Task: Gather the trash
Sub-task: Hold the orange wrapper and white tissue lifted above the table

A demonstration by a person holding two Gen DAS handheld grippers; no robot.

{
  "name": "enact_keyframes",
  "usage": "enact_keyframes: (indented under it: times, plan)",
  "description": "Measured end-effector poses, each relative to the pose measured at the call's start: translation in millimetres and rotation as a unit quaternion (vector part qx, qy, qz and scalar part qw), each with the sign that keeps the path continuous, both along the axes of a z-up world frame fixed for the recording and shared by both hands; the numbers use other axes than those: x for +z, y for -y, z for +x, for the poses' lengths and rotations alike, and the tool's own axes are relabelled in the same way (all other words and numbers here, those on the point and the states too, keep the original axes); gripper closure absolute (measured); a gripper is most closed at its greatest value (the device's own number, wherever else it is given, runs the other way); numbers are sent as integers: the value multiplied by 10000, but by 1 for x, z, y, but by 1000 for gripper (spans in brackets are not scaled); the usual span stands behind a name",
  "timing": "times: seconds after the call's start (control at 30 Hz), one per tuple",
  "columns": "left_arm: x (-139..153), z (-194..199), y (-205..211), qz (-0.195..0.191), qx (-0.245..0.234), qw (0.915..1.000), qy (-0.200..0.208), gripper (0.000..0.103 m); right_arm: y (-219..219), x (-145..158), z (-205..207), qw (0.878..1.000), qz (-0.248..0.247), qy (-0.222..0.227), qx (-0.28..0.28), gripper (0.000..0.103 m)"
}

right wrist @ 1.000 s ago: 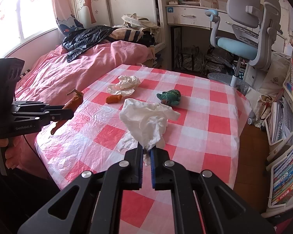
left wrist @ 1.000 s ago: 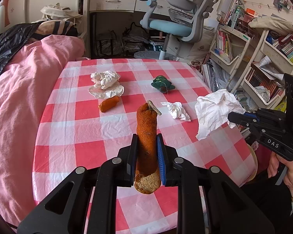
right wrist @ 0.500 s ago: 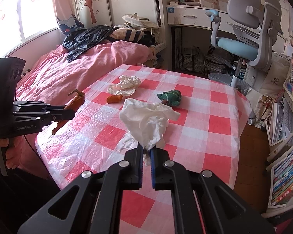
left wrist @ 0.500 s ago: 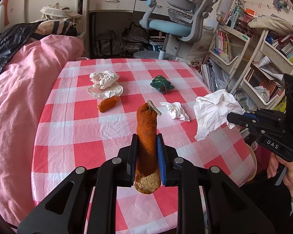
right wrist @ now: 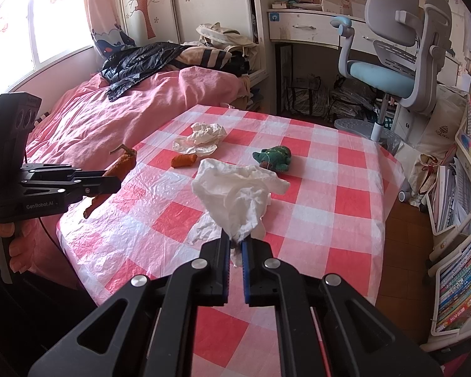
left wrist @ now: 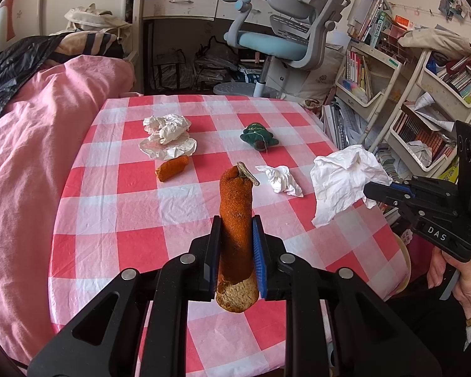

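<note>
A round bench [left wrist: 116,207] covered in a red and white checked cloth stands beside a bed with pink bedding [left wrist: 25,132]. The left gripper [left wrist: 234,248], seen from its own camera, has its fingers [left wrist: 212,248] pinched on a long orange-brown food scrap [left wrist: 235,207] with a dried stem at its far tip; the scrap is held up off the cloth near the bench's near edge, its pale cut end hanging below the fingers. The right gripper [right wrist: 234,270] has its fingers [right wrist: 224,270] pressed nearly together on the lower corner of a crumpled white tissue [right wrist: 235,194], which is lifted above the cloth near the bench's right side. Lying on the bench are a heap of crumpled white paper [left wrist: 168,136] toward the far side, a short orange scrap [left wrist: 172,172] just in front of it, a smaller white tissue wad [left wrist: 281,179] near the middle, and a small green plush toy [left wrist: 258,135] farther back on the right. Beyond the bench stands a grey office chair with a blue seat [left wrist: 285,31] at a white desk [left wrist: 185,0], and crowded bookshelves [left wrist: 424,100] line the right side of the room. A black jacket [right wrist: 135,62] lies on the bed.
</note>
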State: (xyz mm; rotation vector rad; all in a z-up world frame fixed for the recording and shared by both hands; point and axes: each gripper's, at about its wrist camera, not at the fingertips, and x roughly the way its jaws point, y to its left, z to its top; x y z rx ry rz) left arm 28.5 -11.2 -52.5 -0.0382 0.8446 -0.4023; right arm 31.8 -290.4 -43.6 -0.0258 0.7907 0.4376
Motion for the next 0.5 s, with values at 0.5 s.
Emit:
enact_keyframes:
  times: [0.5]
  plan:
    - [1, -1, 2, -46, -24, 10000, -7, 85, 0, 0, -1, 10000, 3, 6, -5, 96]
